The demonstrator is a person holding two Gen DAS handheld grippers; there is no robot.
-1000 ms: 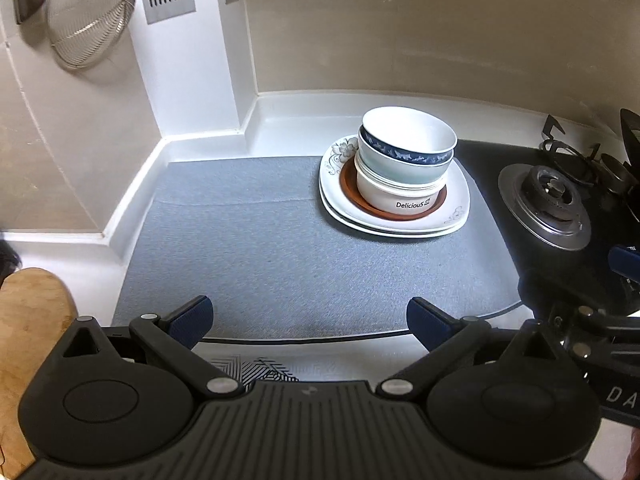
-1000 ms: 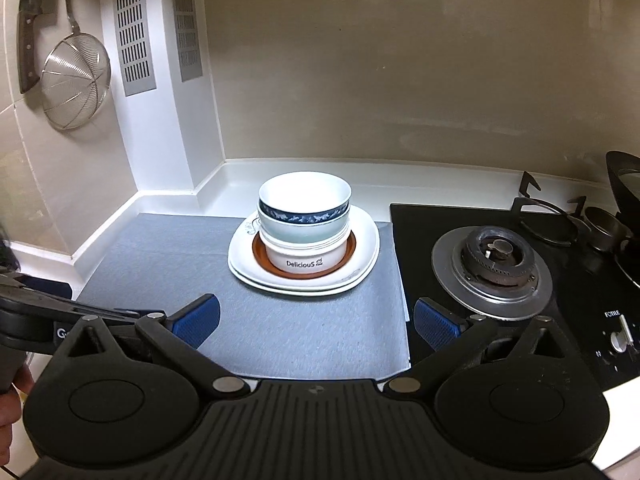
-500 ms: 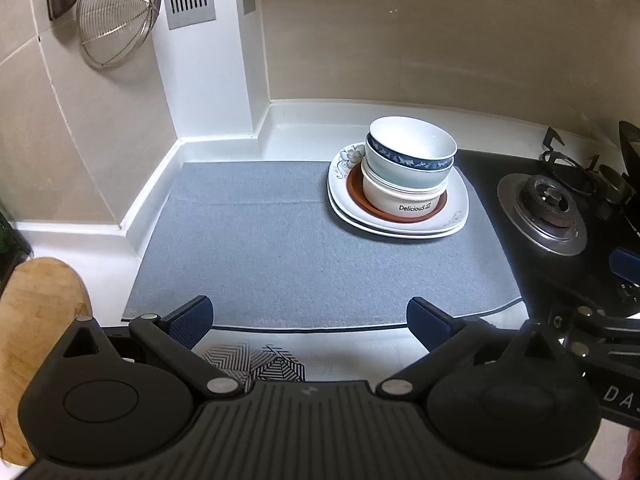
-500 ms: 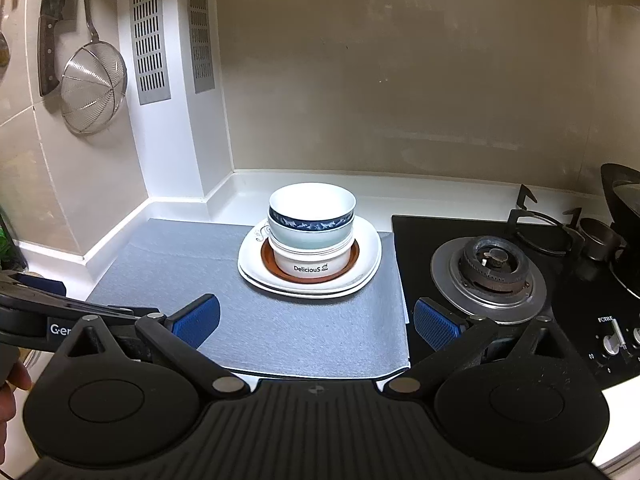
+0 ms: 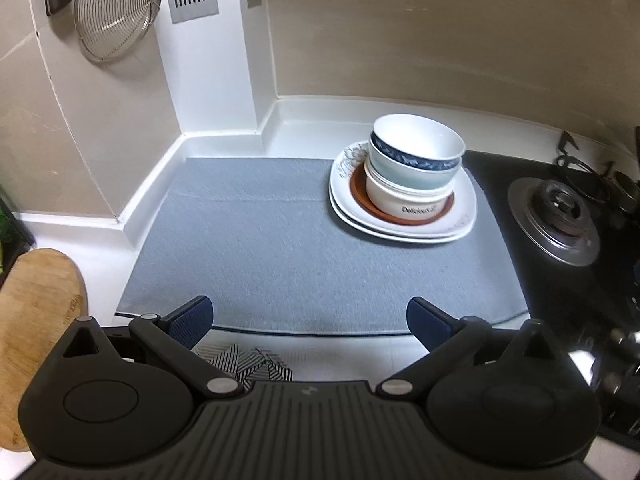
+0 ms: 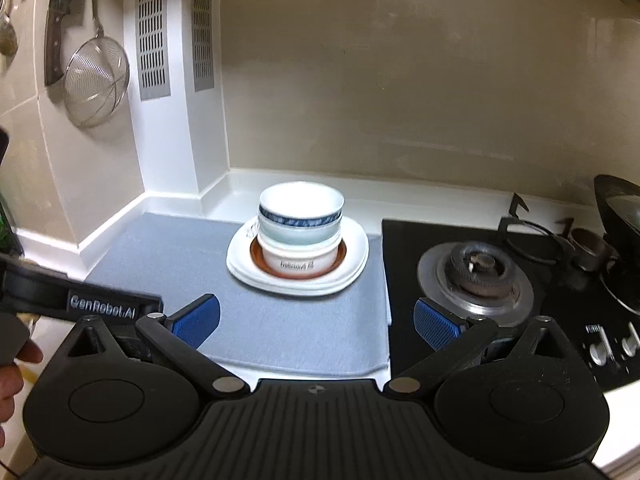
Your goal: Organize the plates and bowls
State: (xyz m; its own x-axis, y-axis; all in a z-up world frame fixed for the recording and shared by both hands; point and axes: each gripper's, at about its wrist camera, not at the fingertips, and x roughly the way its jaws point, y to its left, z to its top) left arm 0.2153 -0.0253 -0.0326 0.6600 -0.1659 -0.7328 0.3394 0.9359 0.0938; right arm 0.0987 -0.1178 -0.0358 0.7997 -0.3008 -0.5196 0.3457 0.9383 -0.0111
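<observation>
One stack stands on the grey mat (image 5: 280, 248): two white square plates (image 5: 460, 224), a brown saucer (image 5: 358, 188), a white "Delicious" bowl (image 5: 404, 204), a pale bowl, and a blue-banded white bowl (image 5: 416, 148) on top. The stack also shows in the right wrist view (image 6: 300, 248). My left gripper (image 5: 310, 318) is open and empty, well short of the stack at the mat's front edge. My right gripper (image 6: 318, 320) is open and empty, in front of the stack and apart from it.
A black gas hob with a burner (image 6: 476, 276) lies right of the mat; a dark pan (image 6: 620, 216) sits at far right. A wire strainer (image 6: 96, 76) and a cleaver (image 6: 58, 32) hang on the left wall. A wooden board (image 5: 36, 320) lies at left.
Both grippers have pulled back and risen from the stack, so it looks smaller and farther. Both stayed open and empty. The stack has not moved.
</observation>
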